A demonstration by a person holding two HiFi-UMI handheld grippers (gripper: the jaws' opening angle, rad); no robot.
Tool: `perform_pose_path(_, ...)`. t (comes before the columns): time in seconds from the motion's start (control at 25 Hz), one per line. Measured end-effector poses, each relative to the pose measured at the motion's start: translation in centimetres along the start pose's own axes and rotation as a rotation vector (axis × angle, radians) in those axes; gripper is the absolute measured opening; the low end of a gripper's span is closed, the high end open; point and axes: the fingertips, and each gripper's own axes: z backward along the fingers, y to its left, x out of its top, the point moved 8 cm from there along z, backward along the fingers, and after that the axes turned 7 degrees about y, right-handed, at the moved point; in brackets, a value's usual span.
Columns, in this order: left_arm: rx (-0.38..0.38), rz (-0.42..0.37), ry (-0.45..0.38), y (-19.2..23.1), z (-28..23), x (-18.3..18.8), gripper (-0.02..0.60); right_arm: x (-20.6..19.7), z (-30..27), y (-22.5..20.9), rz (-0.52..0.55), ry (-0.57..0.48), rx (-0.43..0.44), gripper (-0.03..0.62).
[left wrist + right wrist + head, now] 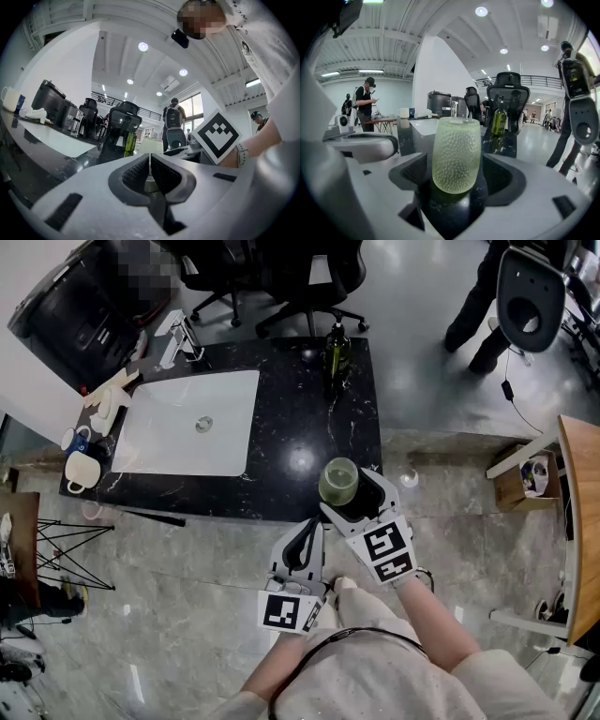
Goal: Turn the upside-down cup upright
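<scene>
A pale green dimpled cup point(339, 482) point(456, 154) stands on the black marble counter point(291, 418) close to its front right corner, with its rounded base down and its rim up. My right gripper point(354, 495) point(458, 172) is open around it, one jaw on each side, and a gap shows between each pad and the cup wall. My left gripper point(302, 545) point(150, 172) is shut with nothing in it. It hangs off the counter's front edge, left of and nearer to me than the right one.
A white sink point(187, 423) with a faucet point(183, 338) fills the counter's left part. A dark green bottle point(336, 348) stands at the back edge, and white mugs point(80, 465) at the left end. Office chairs point(300, 277) and a person point(478, 306) stand beyond.
</scene>
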Motion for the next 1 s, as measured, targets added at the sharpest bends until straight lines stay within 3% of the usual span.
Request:
perform_pose_path(0.2, 0.004, 0.003, 0.0, 0.4, -0.3, -0.7, 0.008, -0.1, -0.5, 0.2, 0.041, 0.033, -0.038, 0.344)
perform_pose_path(0.64, -0.008, 0.013, 0.004, 0.6, -0.5, -1.1, 0.008, 0.3, -1.2, 0.1, 0.025, 0.08, -0.09, 0.342)
perform_pose_path(1.0, 0.014, 0.018, -0.001, 1.6, -0.1, -0.7, 0.008, 0.2, -0.6, -0.1, -0.025, 0.084, -0.047, 0.341)
